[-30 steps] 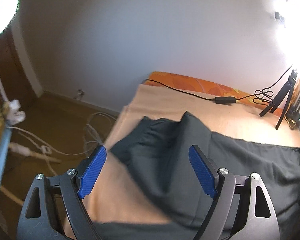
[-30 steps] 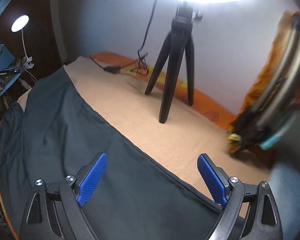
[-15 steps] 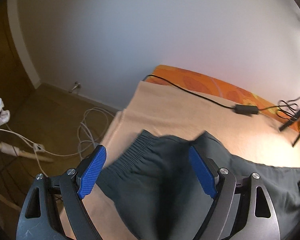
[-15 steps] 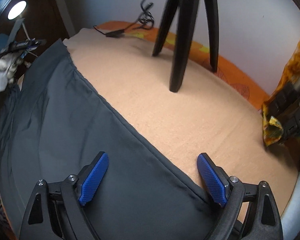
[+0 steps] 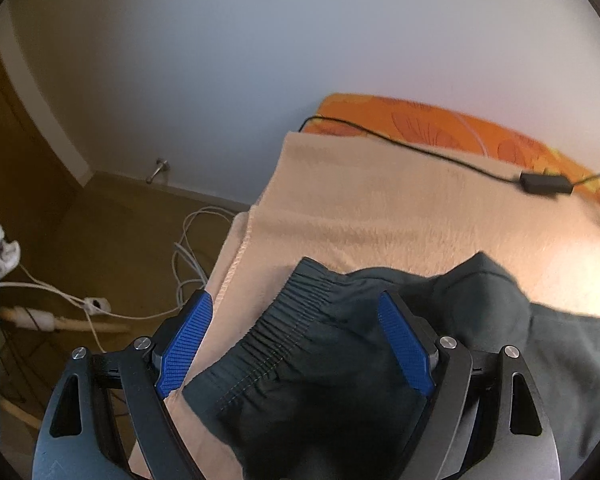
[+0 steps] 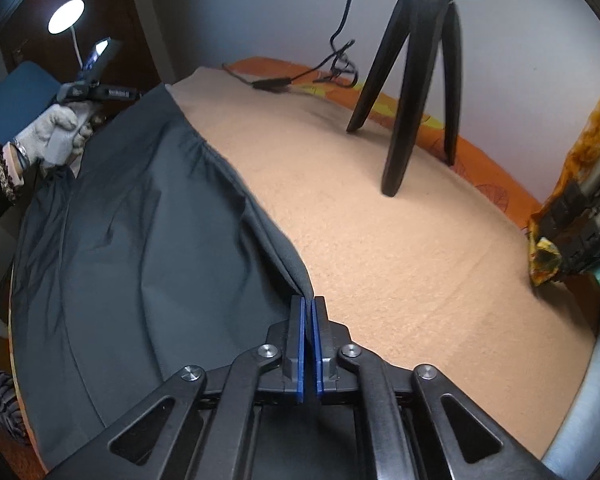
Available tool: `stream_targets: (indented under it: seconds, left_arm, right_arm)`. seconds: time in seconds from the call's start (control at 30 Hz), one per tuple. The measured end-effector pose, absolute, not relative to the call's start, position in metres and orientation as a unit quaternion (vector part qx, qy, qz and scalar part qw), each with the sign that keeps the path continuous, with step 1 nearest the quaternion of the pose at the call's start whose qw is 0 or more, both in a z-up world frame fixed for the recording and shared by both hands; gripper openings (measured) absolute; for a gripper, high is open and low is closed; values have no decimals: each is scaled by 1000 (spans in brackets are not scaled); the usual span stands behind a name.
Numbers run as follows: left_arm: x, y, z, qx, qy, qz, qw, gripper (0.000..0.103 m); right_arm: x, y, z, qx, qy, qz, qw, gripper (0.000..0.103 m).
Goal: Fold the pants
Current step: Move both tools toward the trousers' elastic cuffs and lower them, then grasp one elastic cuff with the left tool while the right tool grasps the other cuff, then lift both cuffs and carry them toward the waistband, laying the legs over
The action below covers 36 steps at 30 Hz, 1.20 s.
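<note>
Two grippers we report: the left gripper [image 5: 296, 344] spread wide over the dark grey pants [image 6: 140, 248] waistband near the beige blanket [image 6: 380, 220] edge, the right gripper [image 6: 309, 344] clenched on their hem.

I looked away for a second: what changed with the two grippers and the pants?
The right gripper closed its jaws on the far edge of the pants, near the hem end. The left gripper moved in over the elastic waistband, jaws open as before. Blanket and tripod stayed put.

A tripod [image 6: 412, 92] and cable [image 5: 420, 150] stand on the blanket [image 6: 380, 240] beyond the pants [image 6: 140, 248].
</note>
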<state>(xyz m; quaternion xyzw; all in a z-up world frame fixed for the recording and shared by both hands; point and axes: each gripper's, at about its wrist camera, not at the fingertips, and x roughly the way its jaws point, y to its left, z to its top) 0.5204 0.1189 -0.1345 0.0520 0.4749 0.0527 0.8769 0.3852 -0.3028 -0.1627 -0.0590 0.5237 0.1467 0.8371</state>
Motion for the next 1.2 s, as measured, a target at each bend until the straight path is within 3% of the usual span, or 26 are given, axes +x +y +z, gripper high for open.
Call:
stream_targets:
  seconds: [0.17, 0.23, 0.3, 0.73, 1.2]
  left_arm:
    - [520, 111, -143, 79, 469, 58, 877, 82]
    - [519, 110, -143, 70, 464, 44, 882, 40]
    - [518, 109, -143, 69, 461, 41, 884, 23]
    - [496, 149, -100, 10, 402, 43, 915, 17]
    - [384, 208, -42, -52, 314, 25, 947, 17]
  right_arm:
    - [385, -302, -155, -60, 520, 141, 840, 0]
    - [384, -298, -154, -64, 519, 139, 841, 0]
    - [382, -298, -152, -65, 517, 136, 842, 0]
    - [370, -302, -123, -53, 478, 96, 871, 0]
    - [273, -246, -49, -83, 424, 122, 893, 0]
